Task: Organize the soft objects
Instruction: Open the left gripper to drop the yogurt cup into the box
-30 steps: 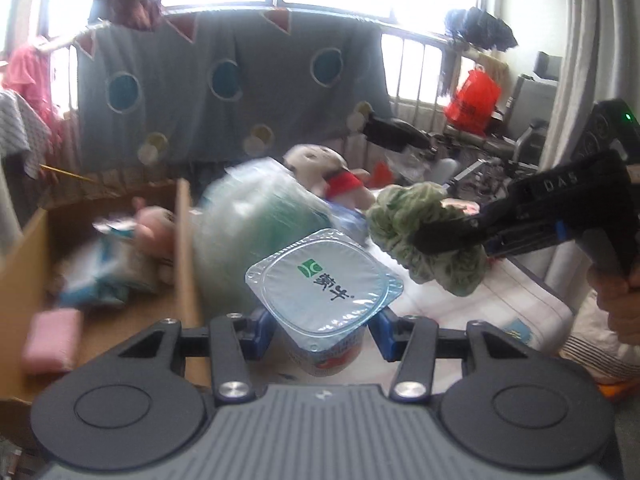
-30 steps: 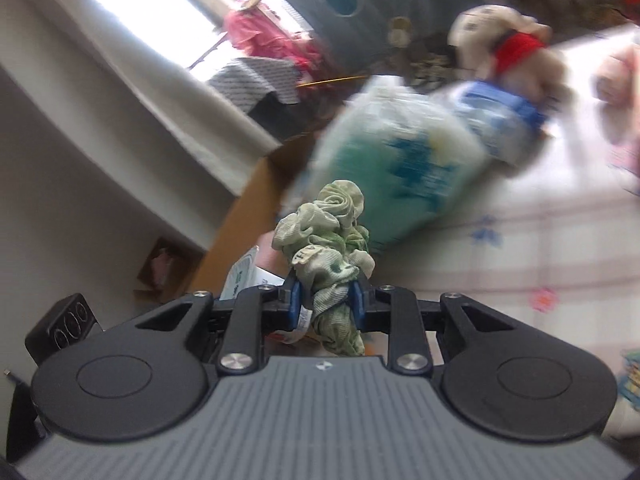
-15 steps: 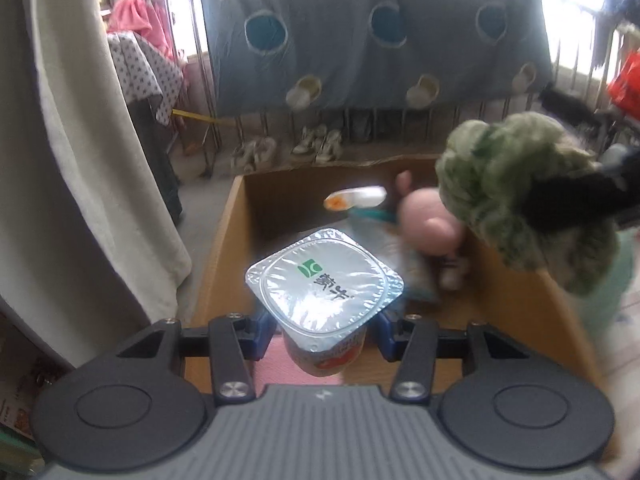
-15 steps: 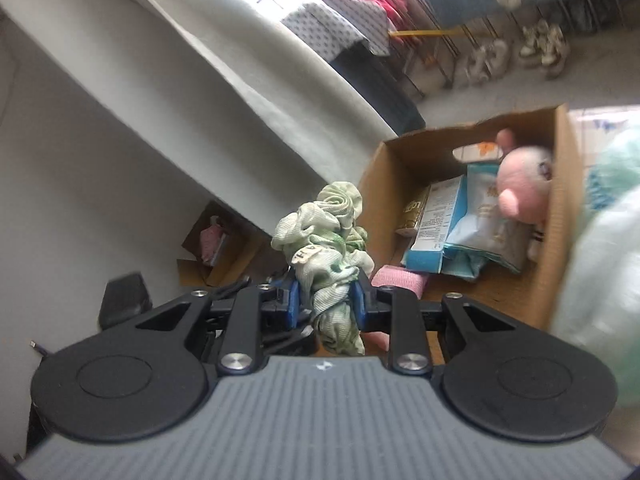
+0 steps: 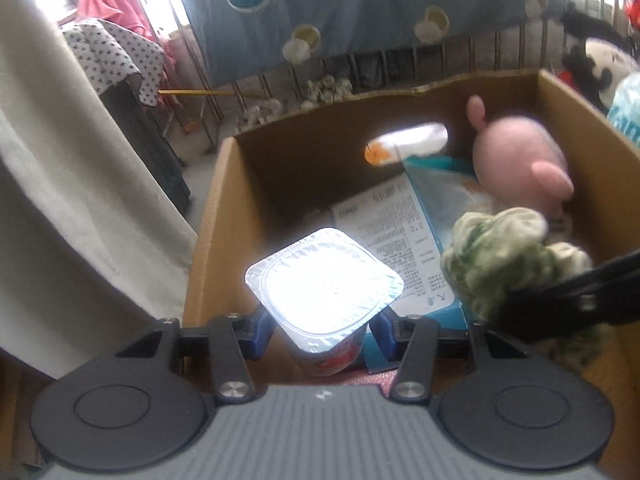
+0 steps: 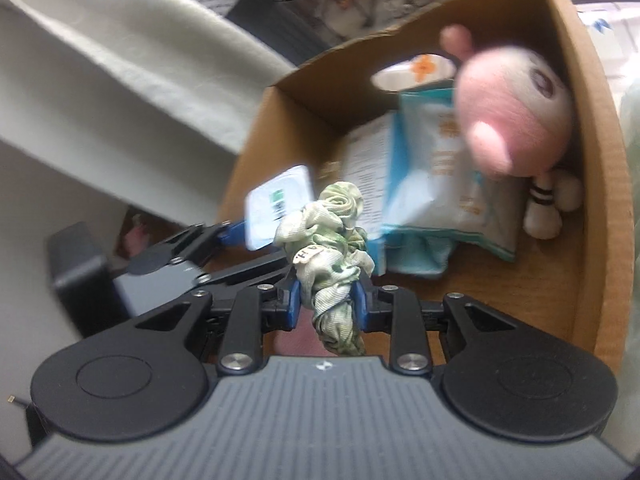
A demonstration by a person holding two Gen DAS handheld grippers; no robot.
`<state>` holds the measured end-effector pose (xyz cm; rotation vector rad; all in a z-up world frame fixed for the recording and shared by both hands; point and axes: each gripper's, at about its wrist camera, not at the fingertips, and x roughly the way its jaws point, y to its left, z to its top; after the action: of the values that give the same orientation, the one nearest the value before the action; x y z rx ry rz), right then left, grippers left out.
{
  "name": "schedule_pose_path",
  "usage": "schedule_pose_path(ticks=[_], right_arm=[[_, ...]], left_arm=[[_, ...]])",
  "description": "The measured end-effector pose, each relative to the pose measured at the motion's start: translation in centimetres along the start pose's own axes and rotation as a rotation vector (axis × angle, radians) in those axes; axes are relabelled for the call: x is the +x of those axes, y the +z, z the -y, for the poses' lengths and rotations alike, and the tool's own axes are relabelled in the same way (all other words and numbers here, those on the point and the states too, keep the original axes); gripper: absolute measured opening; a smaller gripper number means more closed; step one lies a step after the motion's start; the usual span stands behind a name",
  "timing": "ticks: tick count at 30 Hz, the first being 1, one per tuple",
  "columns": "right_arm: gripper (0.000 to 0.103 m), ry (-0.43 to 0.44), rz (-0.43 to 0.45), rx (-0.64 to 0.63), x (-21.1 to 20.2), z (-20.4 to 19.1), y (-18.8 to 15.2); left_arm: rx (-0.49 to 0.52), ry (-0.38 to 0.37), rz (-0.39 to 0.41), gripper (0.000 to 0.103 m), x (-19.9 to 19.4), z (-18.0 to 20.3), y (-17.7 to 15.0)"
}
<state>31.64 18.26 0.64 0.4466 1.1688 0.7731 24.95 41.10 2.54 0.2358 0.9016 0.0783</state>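
Observation:
My left gripper (image 5: 324, 334) holds a foil-lidded yogurt cup (image 5: 324, 284) by its sides over the near left corner of an open cardboard box (image 5: 208, 216). Its jaws are opening, with the cup still between the pads. My right gripper (image 6: 326, 300) is shut on a crumpled green scrunchie (image 6: 332, 248), held over the same box (image 6: 608, 184) just right of the cup (image 6: 278, 208). In the left wrist view the scrunchie (image 5: 504, 256) hangs at right. A pink plush pig (image 6: 516, 120) lies in the box's far right corner.
The box also holds blue-and-white packets (image 5: 400, 232) and something pink (image 6: 296, 340) under my grippers. A pale curtain (image 5: 80, 200) hangs left of the box. A panda plush (image 5: 600, 64) and a green bag sit past the box's right wall. A railing with a blue blanket stands behind.
Both grippers have swung left from the bed to above the box and tipped downward, each still carrying its object. The box interior now fills both views.

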Motion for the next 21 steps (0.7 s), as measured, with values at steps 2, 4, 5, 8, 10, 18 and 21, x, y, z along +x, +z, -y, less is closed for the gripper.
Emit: schedule_pose_path(ticks=[2, 4, 5, 8, 10, 18, 21], right_arm=[[0.028, -0.017, -0.002, 0.021, 0.8, 0.5, 0.2], [0.028, -0.010, -0.005, 0.051, 1.2, 0.9, 0.2], [0.029, -0.016, -0.004, 0.044, 1.3, 0.8, 0.1], [0.030, -0.046, -0.008, 0.005, 2.2, 0.5, -0.3], [0.030, -0.052, -0.024, -0.009, 2.6, 0.2, -0.3], [0.030, -0.065, -0.061, -0.022, 4.1, -0.3, -0.9], [0.030, -0.095, -0.060, -0.059, 4.6, -0.4, -1.4]], left_arm=[[0.023, 0.009, -0.028, 0.068, 0.0, 0.2, 0.3], [0.021, 0.034, -0.014, 0.073, -0.5, 0.2, 0.3], [0.021, 0.031, -0.008, 0.072, -0.9, 0.2, 0.4], [0.032, 0.049, 0.003, 0.048, -1.6, 0.1, 0.5], [0.045, 0.058, 0.009, 0.037, -1.9, 0.1, 0.6], [-0.004, 0.051, -0.040, 0.008, -0.9, -1.6, -0.6], [-0.018, 0.040, -0.029, 0.018, -2.1, -1.7, -1.0]])
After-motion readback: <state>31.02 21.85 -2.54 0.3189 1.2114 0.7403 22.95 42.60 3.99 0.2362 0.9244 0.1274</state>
